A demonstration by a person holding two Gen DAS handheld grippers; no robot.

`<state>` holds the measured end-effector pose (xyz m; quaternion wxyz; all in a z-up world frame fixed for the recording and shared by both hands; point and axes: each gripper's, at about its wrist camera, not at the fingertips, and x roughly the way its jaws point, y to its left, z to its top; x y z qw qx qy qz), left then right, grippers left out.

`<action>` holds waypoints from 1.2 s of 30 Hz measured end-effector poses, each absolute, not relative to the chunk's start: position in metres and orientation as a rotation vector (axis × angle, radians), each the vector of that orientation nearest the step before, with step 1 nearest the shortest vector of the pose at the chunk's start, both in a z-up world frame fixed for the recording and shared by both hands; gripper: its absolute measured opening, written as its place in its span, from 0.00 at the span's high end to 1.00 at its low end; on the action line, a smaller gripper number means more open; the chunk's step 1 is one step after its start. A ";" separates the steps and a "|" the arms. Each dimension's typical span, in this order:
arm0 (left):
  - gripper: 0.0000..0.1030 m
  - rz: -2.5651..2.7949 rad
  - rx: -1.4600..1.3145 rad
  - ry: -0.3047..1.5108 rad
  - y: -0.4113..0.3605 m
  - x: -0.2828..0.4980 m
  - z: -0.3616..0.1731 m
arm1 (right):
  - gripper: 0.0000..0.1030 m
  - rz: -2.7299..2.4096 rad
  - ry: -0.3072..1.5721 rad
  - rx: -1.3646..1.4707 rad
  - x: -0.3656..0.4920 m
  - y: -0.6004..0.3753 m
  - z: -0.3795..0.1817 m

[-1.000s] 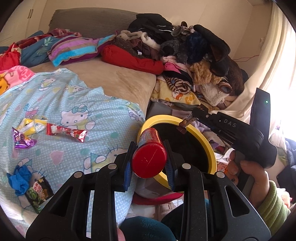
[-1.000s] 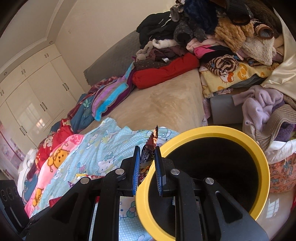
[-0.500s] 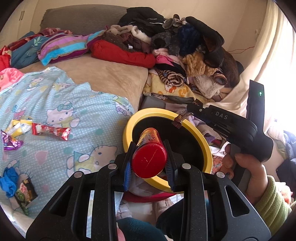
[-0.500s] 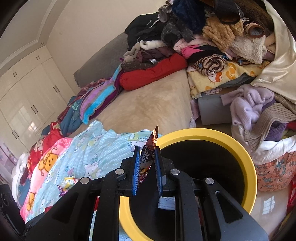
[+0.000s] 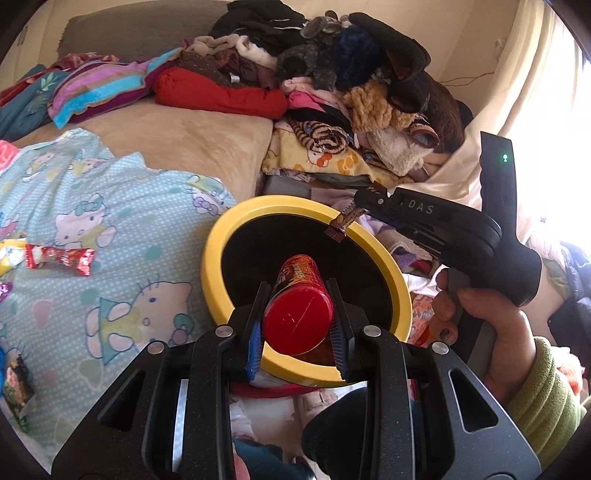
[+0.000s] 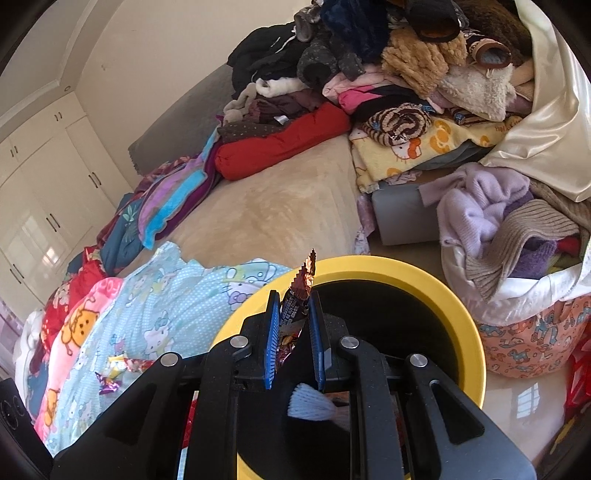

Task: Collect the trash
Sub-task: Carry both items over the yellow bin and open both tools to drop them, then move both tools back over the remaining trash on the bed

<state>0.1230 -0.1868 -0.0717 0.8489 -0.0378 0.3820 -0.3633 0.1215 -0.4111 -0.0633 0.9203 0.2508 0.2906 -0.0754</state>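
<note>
You are working in a bedroom with plain cream walls [image 6: 155, 48]. White built-in wardrobe doors [image 6: 44, 177] line the far side, reflecting daylight. A grey headboard [image 5: 140, 29] backs the bed [image 5: 192, 144], which carries a tan cover. A pale satin curtain [image 5: 535, 85] hangs at a bright, overexposed window [image 5: 565, 192]. The glossy pale floor [image 6: 524, 410] mirrors a window pane.

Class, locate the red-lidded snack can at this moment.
In the left wrist view the snack can sits low centre, clamped in the left gripper, over the open mouth of the yellow-rimmed bin.
</note>
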 end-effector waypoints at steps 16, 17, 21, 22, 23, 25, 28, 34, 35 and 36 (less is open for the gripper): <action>0.78 -0.784 -0.054 0.884 -0.217 0.137 -0.105 | 0.84 -0.193 0.648 0.547 0.125 -0.432 -0.084; 0.77 -0.784 -0.048 0.883 -0.218 0.138 -0.106 | 0.84 -0.191 0.653 0.551 0.125 -0.433 -0.085; 0.66 -0.754 -0.050 0.866 -0.214 0.138 -0.106 | 0.65 -0.204 0.673 0.579 0.127 -0.437 -0.092; 0.50 -0.743 -0.061 0.862 -0.210 0.138 -0.105 | 0.59 -0.208 0.675 0.583 0.127 -0.438 -0.093; 0.37 -0.733 -0.070 0.856 -0.207 0.138 -0.104 | 0.56 -0.212 0.676 0.583 0.127 -0.438 -0.094; 0.27 -0.715 -0.089 0.844 -0.200 0.137 -0.102 | 0.52 -0.215 0.679 0.582 0.128 -0.437 -0.095; 0.12 -0.693 -0.114 0.826 -0.191 0.136 -0.096 | 0.49 -0.214 0.682 0.581 0.129 -0.435 -0.095; 0.11 -0.650 -0.127 0.793 -0.178 0.132 -0.086 | 0.48 -0.206 0.685 0.561 0.131 -0.428 -0.093; 0.11 -0.643 -0.132 0.789 -0.175 0.132 -0.085 | 0.48 -0.203 0.684 0.557 0.130 -0.425 -0.092; 0.11 -0.634 -0.139 0.787 -0.172 0.132 -0.084 | 0.48 -0.196 0.683 0.551 0.131 -0.423 -0.091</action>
